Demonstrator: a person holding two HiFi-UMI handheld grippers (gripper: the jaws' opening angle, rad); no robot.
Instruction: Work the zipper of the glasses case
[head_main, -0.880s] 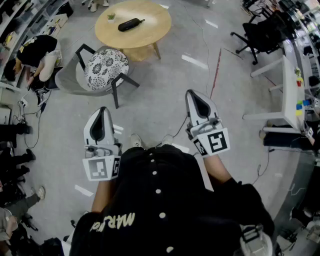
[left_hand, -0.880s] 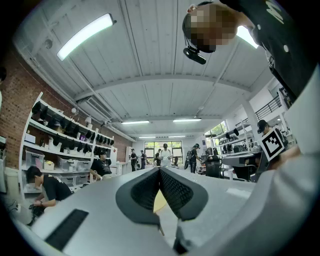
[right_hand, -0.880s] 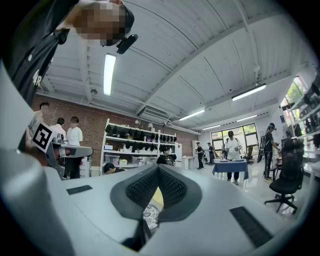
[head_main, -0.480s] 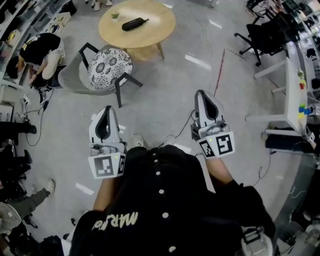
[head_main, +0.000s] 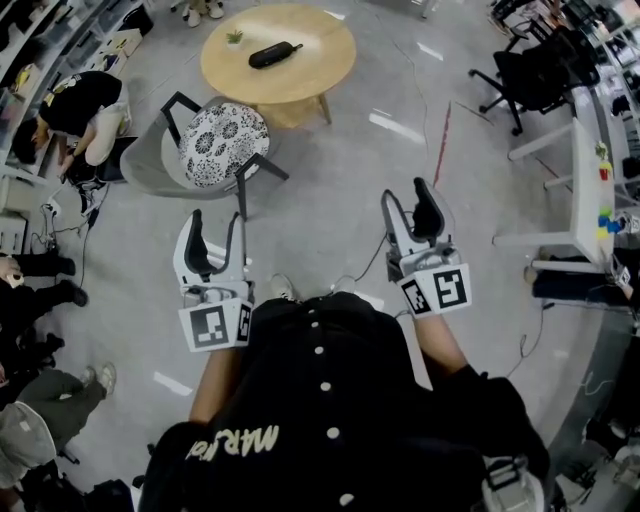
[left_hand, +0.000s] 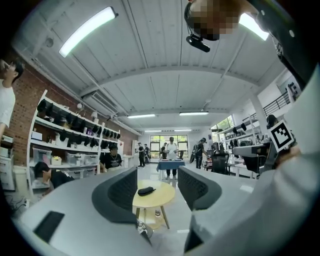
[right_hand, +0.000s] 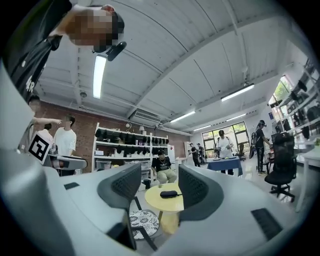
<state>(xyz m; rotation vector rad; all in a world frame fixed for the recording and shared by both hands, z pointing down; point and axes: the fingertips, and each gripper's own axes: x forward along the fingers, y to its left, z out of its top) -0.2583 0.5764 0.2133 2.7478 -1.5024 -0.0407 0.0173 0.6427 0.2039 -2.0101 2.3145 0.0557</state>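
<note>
- Standing well back from a round wooden table (head_main: 325, 70), a person holds two grippers.
- Left gripper (head_main: 213, 228): jaws spread wide, empty.
- Right gripper (head_main: 408, 205): jaws spread wide, empty.
- Black glasses case (head_main: 275, 55) lies on the table, well apart from both.

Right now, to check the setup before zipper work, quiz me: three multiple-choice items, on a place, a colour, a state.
1. Where does the glasses case lie? A on the round wooden table; B on the chair cushion; C on the floor.
2. What colour is it? A white; B black; C yellow.
3. The left gripper and right gripper are: A both open, empty; B both shut; C one gripping the case.
A: it rests on the tabletop. B: dark against pale wood. A: jaws apart, nothing between.
</note>
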